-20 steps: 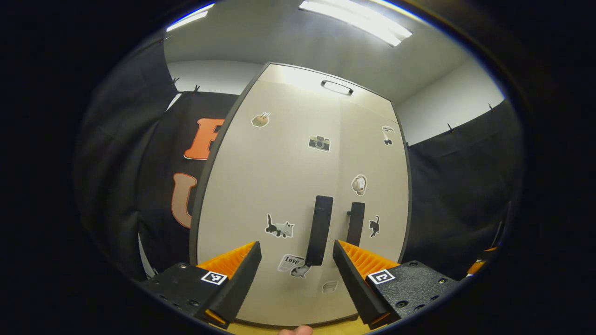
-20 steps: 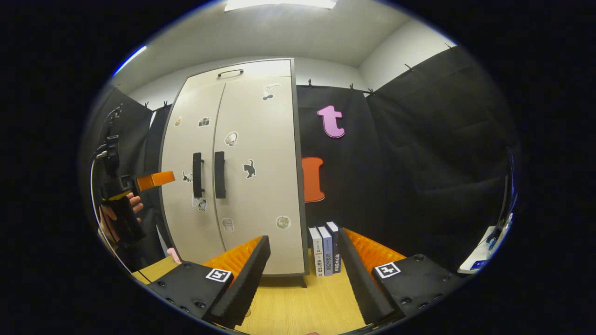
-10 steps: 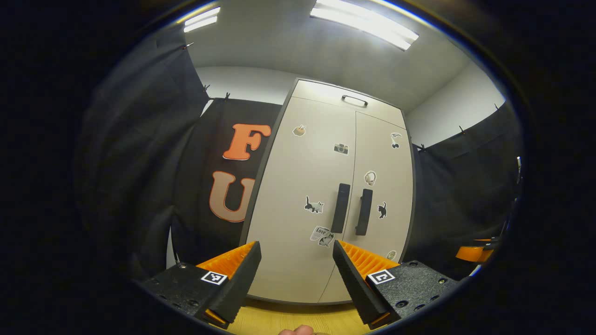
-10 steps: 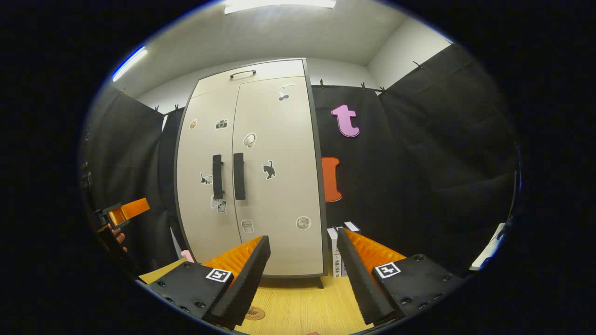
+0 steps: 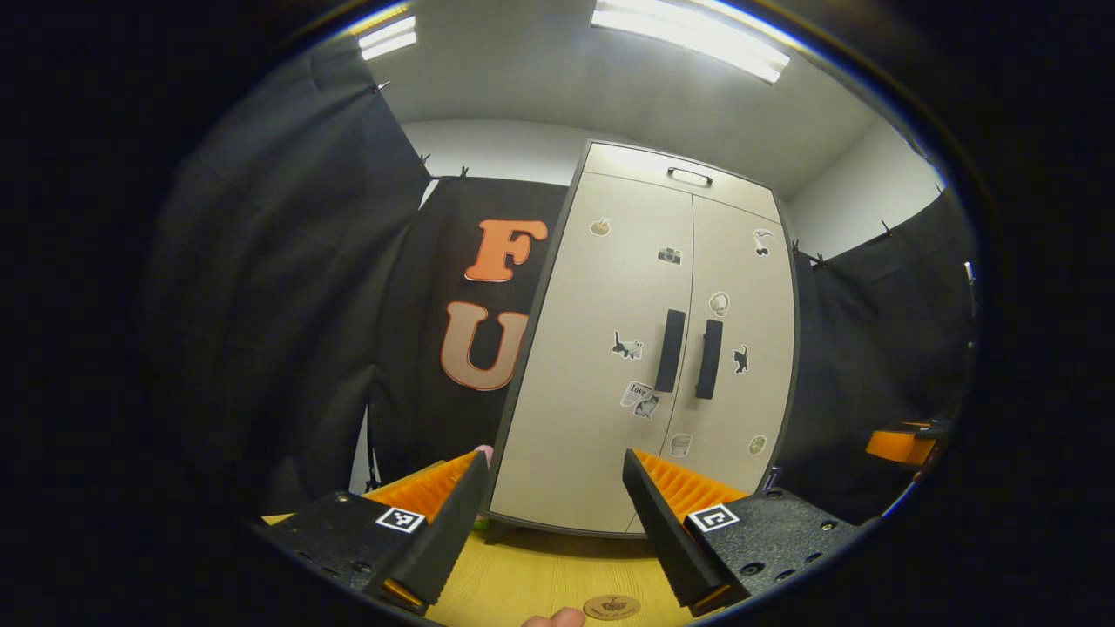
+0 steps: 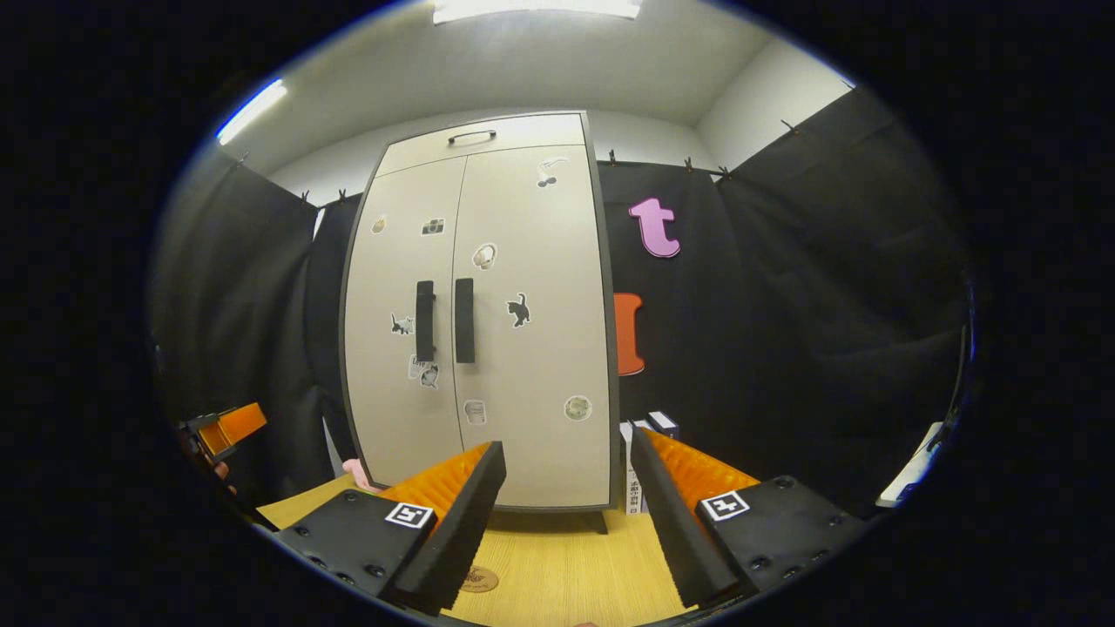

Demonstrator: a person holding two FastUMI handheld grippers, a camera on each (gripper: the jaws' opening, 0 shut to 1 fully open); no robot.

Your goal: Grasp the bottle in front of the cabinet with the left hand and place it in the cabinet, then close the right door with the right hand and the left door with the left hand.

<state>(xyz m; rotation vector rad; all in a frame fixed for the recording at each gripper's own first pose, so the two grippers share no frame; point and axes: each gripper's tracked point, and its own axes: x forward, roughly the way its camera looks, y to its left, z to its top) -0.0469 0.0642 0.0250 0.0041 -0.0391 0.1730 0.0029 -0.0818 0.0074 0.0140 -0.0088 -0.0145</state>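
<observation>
- Both cabinet [image 5: 649,348] doors sit shut, centre frame; task looks finished.
- Left gripper [image 5: 553,514] has backed away, wide open, empty.
- Right gripper [image 6: 566,509] likewise open, empty, above desk [image 6: 566,575].

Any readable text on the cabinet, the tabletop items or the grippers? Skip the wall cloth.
"Love": on a sticker low on the left door, beside its handle.
Other door stickers: pictures, no words legible.
Books right of the cabinet: spine text too small to read.
Round disc on the table: print blurred.
Square markers on the left gripper: patterns, no text.
</observation>
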